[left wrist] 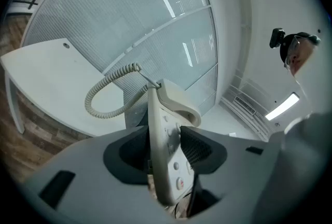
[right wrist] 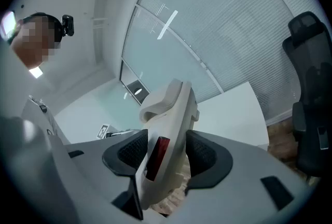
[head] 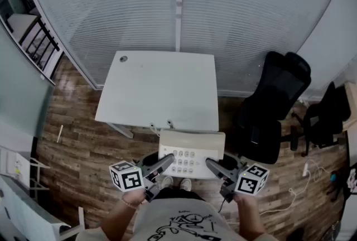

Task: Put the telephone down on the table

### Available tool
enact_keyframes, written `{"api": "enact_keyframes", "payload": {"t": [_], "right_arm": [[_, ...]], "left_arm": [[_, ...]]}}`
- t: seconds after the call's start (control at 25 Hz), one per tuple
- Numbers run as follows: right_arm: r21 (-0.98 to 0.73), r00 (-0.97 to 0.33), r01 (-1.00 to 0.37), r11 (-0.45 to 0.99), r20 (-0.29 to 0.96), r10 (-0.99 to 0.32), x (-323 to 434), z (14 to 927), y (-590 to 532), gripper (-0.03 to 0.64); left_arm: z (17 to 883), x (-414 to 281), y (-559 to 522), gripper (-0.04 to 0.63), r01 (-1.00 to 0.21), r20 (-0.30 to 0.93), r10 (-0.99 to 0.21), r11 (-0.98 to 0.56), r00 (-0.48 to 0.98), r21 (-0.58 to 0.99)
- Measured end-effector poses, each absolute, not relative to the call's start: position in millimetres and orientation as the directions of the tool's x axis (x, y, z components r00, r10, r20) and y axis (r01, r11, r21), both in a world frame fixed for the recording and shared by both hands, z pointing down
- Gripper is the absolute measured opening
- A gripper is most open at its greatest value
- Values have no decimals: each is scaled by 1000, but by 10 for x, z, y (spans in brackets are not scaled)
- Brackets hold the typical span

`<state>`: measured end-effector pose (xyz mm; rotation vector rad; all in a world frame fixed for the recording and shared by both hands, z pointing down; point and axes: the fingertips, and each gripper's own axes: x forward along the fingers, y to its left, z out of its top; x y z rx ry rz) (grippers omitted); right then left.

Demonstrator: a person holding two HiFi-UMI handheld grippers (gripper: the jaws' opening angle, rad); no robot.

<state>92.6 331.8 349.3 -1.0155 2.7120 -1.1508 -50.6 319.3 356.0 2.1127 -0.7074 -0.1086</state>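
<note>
Hanging in the air between both tongs, the telephone is showing its keypad upward in the head view. The left tongs are pressing on its left side and the right tongs on its right side. The telephone is sitting just short of the near edge of the white tabletop, not resting on it, over the wooden floor. A black office chair is standing to the right of the tabletop.

Left gripper view: the tongs are gripping the telephone edge-on, the pad at the picture's right bearing on the keyed face and the other pad on the underside (that side is partly in shadow). The handset is lying in its cradle at the far end. The coiled cord is looping out to the left in front of the tabletop.

Right gripper view: the tongs are closed on the opposite side of the telephone, both ribbed pads touching the casing. A red strip is showing on the casing between the pads. The tabletop is lying beyond, to the right, with the chair at the frame's right edge.
</note>
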Motion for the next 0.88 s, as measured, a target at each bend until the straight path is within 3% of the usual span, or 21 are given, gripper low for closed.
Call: {"api": "enact_keyframes", "payload": {"t": [0.88], "right_arm": [[-643, -802, -546, 537, 215, -557, 1198, 3479, 3309, 247]], "left_arm": [[3547, -229, 3215, 178, -461, 172, -554, -437, 814, 772]]}}
